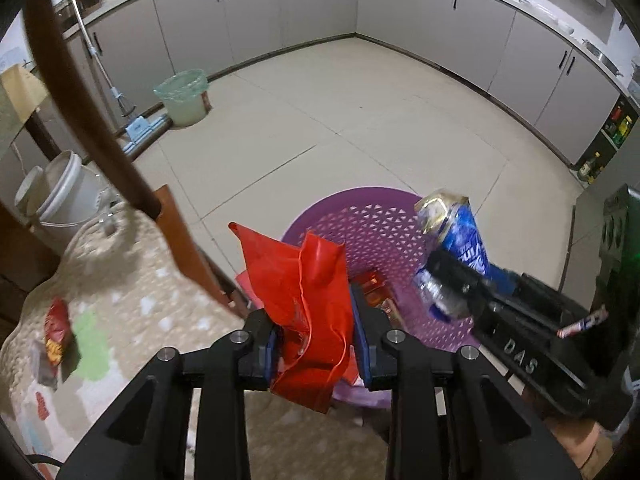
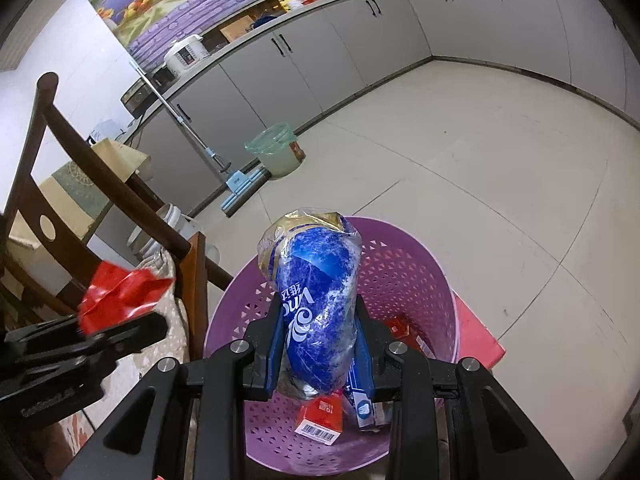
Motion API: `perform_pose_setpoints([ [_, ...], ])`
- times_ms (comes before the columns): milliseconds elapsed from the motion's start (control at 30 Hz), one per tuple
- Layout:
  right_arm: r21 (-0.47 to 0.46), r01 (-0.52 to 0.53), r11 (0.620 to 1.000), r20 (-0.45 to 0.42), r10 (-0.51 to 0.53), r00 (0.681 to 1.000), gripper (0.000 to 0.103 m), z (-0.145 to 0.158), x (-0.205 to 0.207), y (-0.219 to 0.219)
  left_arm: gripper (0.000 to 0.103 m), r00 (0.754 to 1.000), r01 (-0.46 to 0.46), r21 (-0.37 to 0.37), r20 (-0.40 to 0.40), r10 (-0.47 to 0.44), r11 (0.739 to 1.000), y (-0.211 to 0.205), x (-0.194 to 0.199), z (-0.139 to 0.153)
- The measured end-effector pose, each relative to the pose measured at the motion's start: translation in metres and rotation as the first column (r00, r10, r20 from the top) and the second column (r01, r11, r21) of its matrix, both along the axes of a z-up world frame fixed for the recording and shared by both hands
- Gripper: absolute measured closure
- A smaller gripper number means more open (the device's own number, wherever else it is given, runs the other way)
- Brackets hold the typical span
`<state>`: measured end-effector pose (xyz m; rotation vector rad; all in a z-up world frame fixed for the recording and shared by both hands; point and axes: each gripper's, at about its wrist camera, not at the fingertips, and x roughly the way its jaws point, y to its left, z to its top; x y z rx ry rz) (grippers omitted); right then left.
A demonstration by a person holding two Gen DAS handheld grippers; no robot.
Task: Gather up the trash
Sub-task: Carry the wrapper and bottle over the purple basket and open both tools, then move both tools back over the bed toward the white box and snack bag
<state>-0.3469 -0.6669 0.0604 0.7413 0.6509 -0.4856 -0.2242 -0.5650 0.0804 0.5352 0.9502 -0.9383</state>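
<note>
My right gripper [image 2: 320, 344] clamps the crumpled blue plastic wrapper [image 2: 316, 300] directly over the perforated purple plastic basket [image 2: 420, 280], nearer than my left gripper [image 1: 316, 336], pinching the red plastic bag [image 1: 304, 280].

Basket [image 2: 416, 264] stands on the floor [image 2: 480, 152] just right of the chair [image 2: 192, 280]; cartons [image 2: 320, 420] lie inside it.

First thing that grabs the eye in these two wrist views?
The crumpled red plastic bag clamped in the left gripper, and the blue-and-white plastic wrapper clamped in the right gripper. Both hang above the perforated purple plastic basket on the floor.
</note>
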Motion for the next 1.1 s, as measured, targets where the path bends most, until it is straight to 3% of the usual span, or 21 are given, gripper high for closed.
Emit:
perform_pose_setpoints([
  [233,0.017,0.037,0.999,-0.008,-0.037,0.999,0.062,-0.004,-0.002,-0.007,0.037,1.000,0.017,-0.033,0.009,-0.017,0.999,0.003,-0.001,0.004],
  [333,0.008,0.055,0.998,-0.006,-0.055,0.998,0.049,-0.003,-0.002,-0.006,0.036,1.000,0.001,-0.030,0.017,0.000,1.000,0.011,-0.002,0.008],
  [633,-0.059,0.040,0.997,-0.050,-0.043,0.998,0.044,-0.002,0.004,0.003,0.036,0.998,-0.065,-0.020,0.010,0.065,0.998,0.069,-0.009,0.021],
  [867,-0.119,0.033,0.992,-0.084,-0.043,0.996,0.040,-0.002,0.001,0.014,0.036,0.993,-0.110,-0.002,0.038,0.110,0.994,0.140,-0.014,0.023],
  [1033,-0.157,0.026,0.987,-0.118,-0.045,0.992,0.038,-0.003,-0.001,0.028,0.036,0.967,-0.256,-0.005,0.010,0.256,0.967,0.209,0.005,0.018],
  [1100,-0.163,0.028,0.986,-0.126,-0.049,0.991,0.038,-0.002,-0.002,0.033,0.036,0.945,-0.324,0.001,0.039,0.324,0.946,0.238,0.011,0.017],
])
